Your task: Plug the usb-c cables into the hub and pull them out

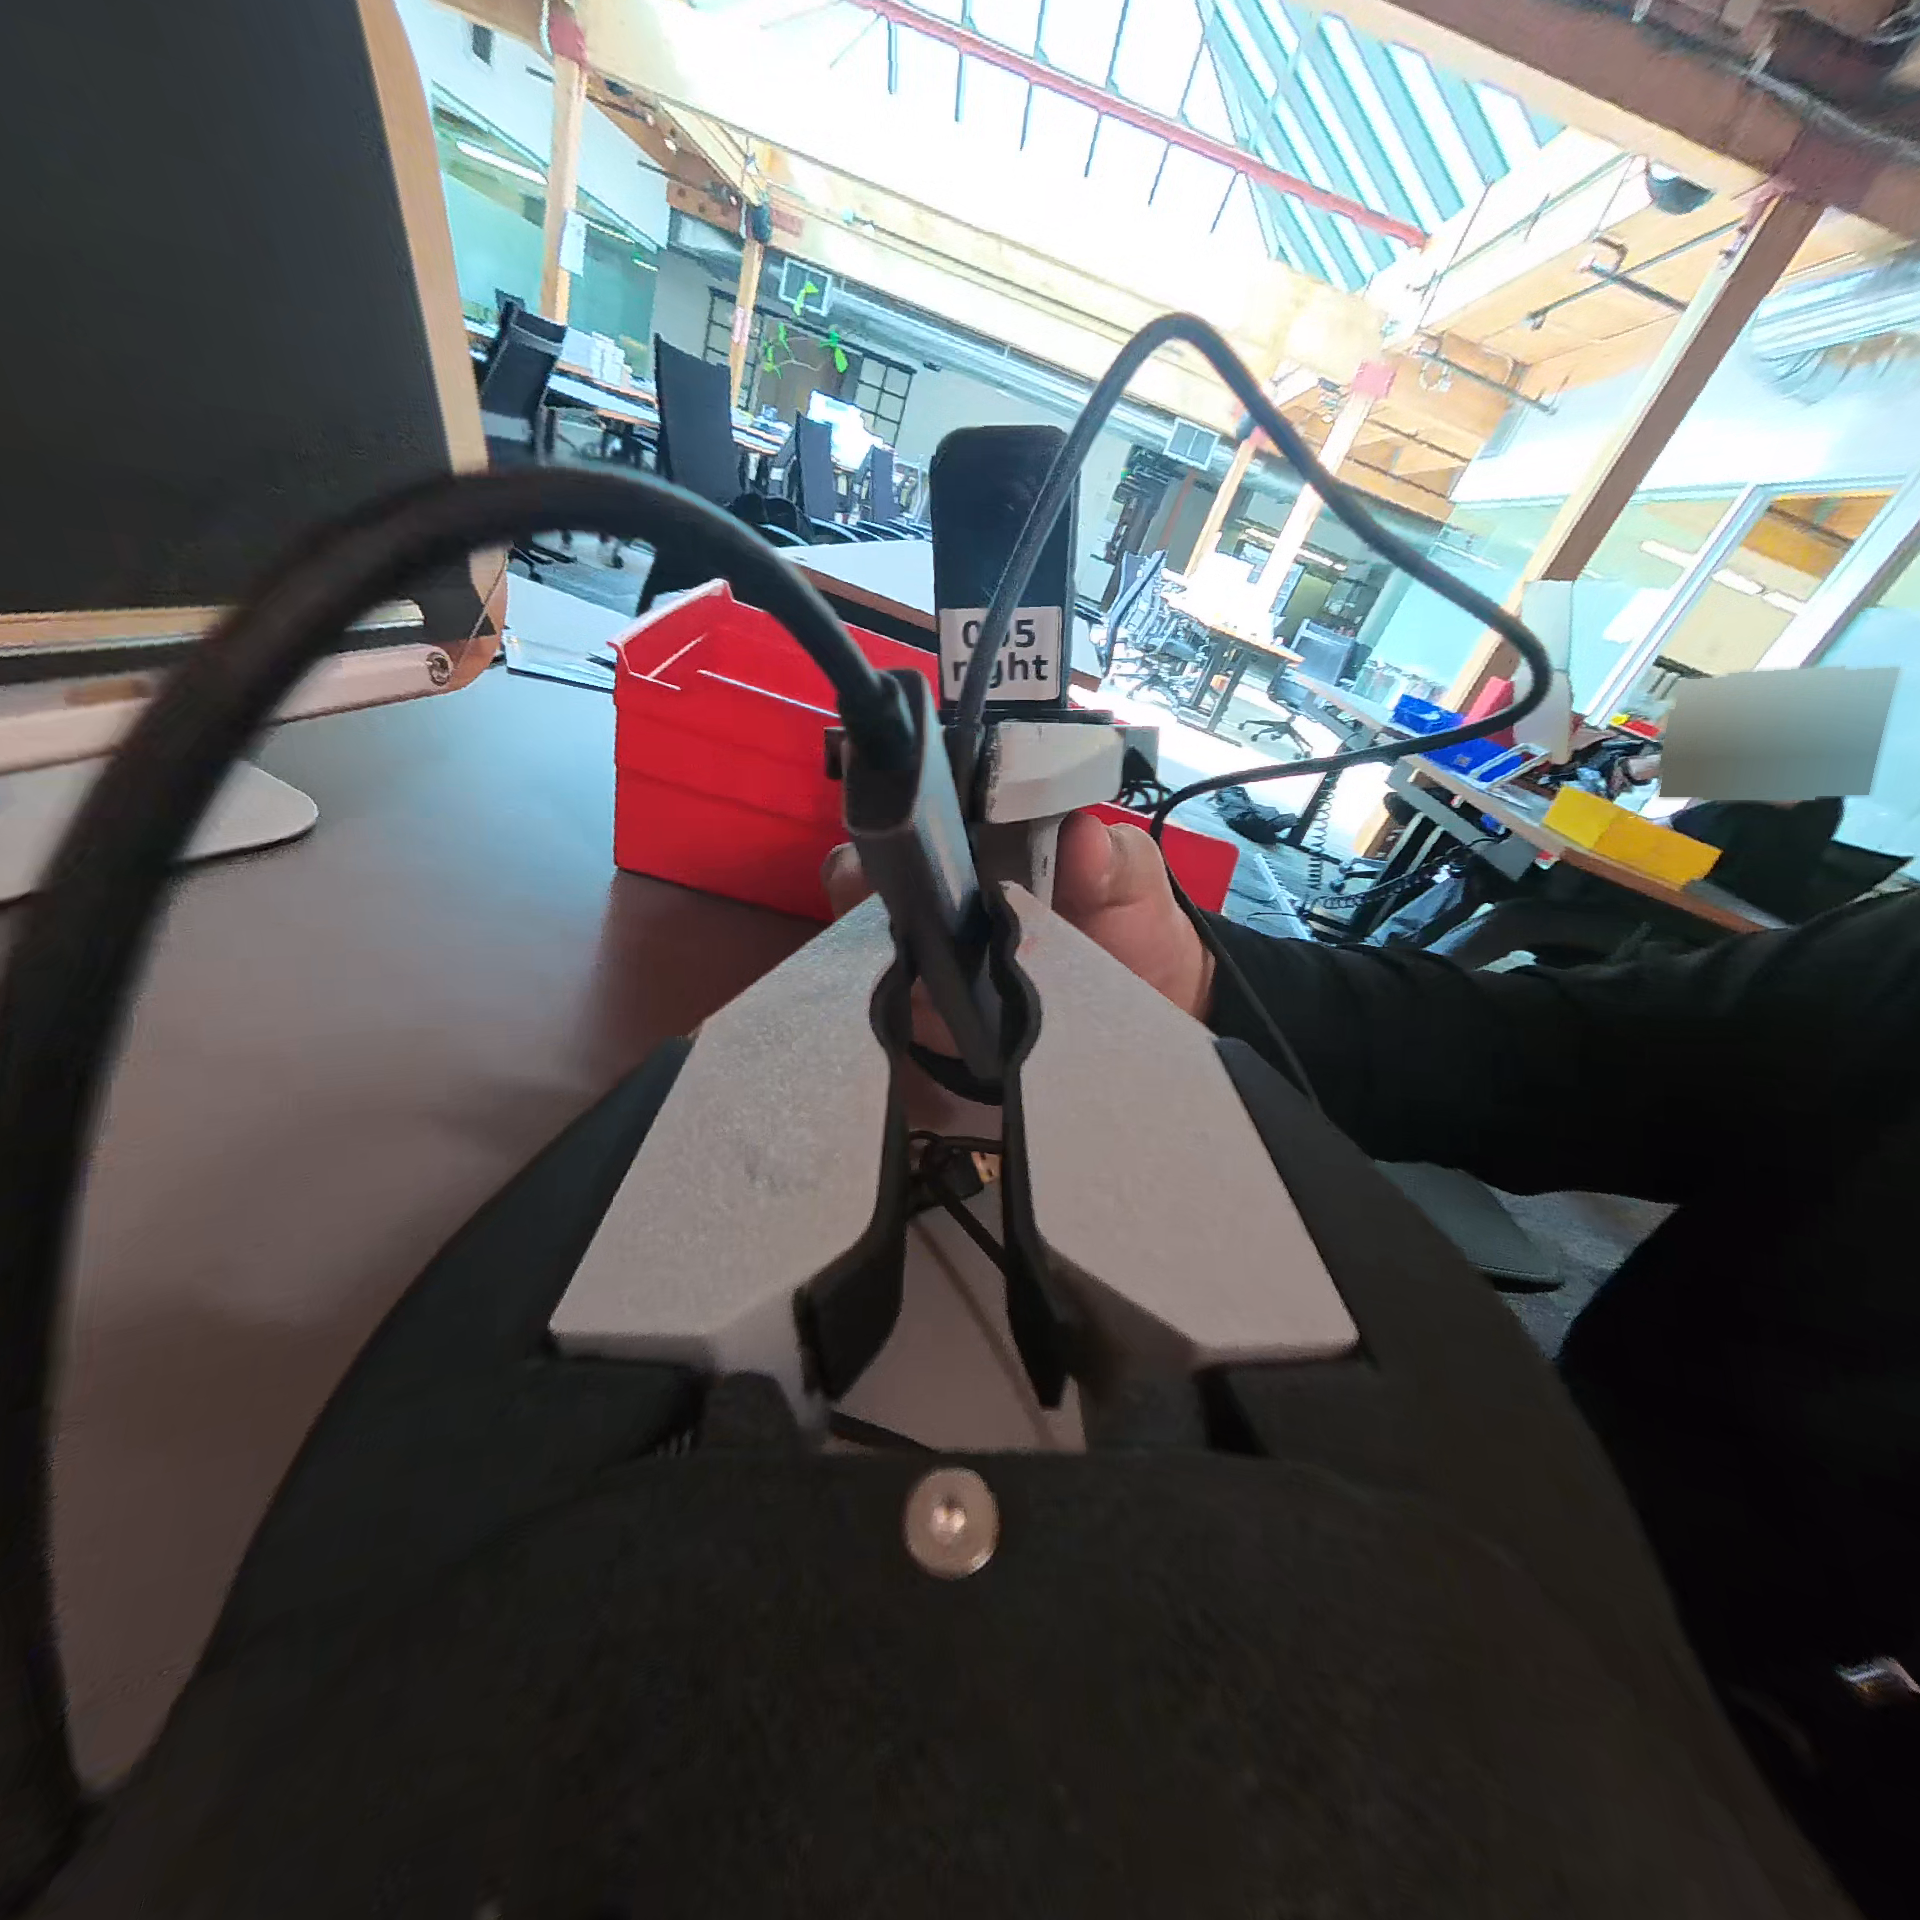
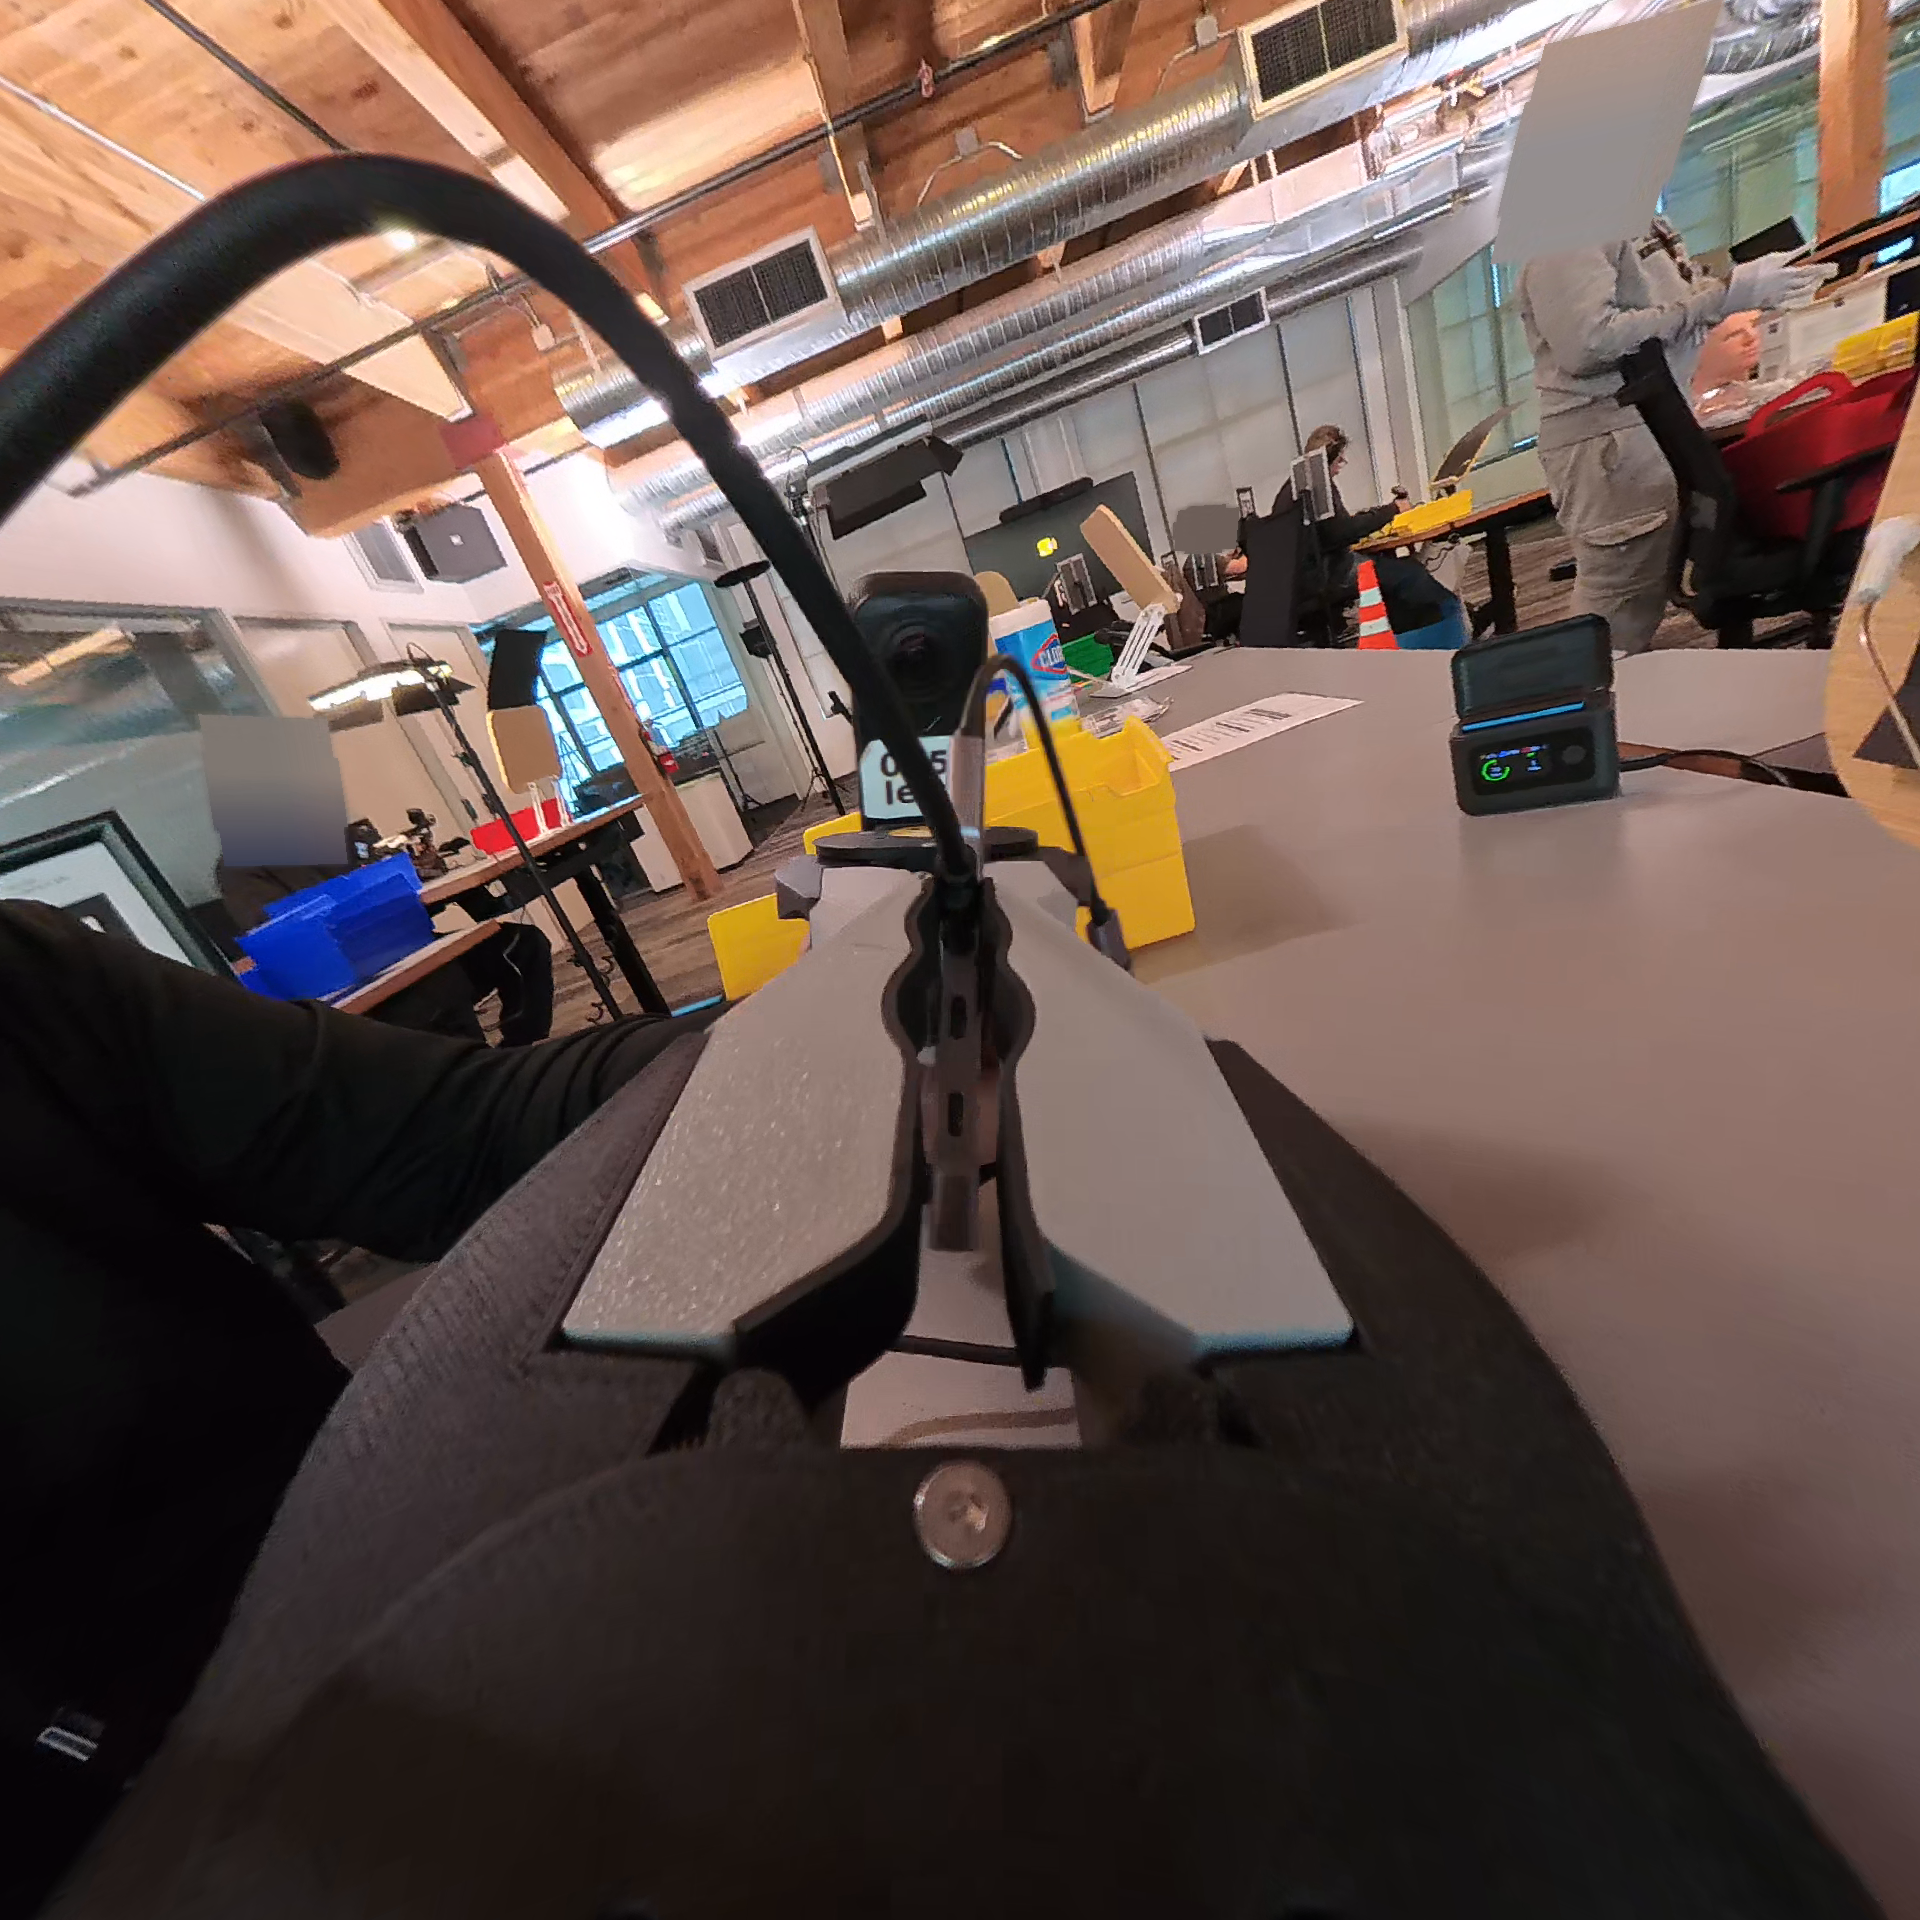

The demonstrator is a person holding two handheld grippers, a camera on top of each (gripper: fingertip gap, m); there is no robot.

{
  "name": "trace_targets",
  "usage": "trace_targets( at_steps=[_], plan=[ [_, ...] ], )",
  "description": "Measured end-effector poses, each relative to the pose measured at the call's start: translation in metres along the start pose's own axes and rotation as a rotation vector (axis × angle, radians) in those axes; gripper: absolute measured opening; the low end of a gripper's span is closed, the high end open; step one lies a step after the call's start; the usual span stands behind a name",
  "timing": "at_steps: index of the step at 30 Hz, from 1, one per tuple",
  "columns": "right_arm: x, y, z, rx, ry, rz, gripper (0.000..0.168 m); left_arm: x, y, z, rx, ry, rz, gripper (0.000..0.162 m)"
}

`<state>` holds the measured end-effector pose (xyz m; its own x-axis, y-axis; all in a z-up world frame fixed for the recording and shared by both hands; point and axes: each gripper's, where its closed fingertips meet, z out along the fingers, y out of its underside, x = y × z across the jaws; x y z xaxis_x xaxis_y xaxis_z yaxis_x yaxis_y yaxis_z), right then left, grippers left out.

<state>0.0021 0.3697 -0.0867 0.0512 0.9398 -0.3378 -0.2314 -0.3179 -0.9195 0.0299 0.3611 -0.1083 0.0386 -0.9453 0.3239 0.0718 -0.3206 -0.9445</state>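
My left gripper (image 1: pixel 956 971) is shut on a slim grey hub (image 1: pixel 920 883), which stands tilted with its thick black cable (image 1: pixel 436 520) arching off from the upper end. The right gripper (image 1: pixel 1039 774), held by a hand, faces me just behind it. In the right wrist view my right gripper (image 2: pixel 958 997) is also closed around the hub (image 2: pixel 954 1101), whose ports face the camera. A thin black cable (image 1: pixel 1299 457) loops above. Its grey plug (image 2: pixel 966 774) stands beyond the hub's far end. I cannot tell if it is plugged in.
A red bin (image 1: pixel 727 748) and a monitor (image 1: pixel 208 312) stand on the dark table behind the left gripper. In the right wrist view a yellow bin (image 2: pixel 1112 821), a wipes canister (image 2: pixel 1034 655) and a black device with a lit screen (image 2: pixel 1532 738) stand on the grey table (image 2: pixel 1507 1091). Less than 4 cm separates the two grippers' tips.
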Motion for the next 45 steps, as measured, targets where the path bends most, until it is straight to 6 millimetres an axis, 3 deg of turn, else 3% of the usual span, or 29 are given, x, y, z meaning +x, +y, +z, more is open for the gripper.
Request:
trace_targets(
  at_steps=[14,25,33,45],
  plan=[
    [0.001,0.008,0.005,-0.038,0.001,0.018,0.004,-0.001,0.003,0.006,-0.023,-0.014,-0.008,0.007],
    [-0.006,0.003,0.005,-0.007,-0.040,0.063,0.005,0.001,-0.002,0.009,0.029,-0.083,0.183,0.008],
    [-0.010,-0.001,0.003,0.012,-0.080,0.103,0.004,0.003,-0.004,0.011,0.056,-0.113,0.224,0.009],
    [0.003,-0.007,-0.001,0.165,-0.038,0.244,0.001,-0.005,-0.007,0.016,0.181,-0.142,0.053,0.008]
  ],
)
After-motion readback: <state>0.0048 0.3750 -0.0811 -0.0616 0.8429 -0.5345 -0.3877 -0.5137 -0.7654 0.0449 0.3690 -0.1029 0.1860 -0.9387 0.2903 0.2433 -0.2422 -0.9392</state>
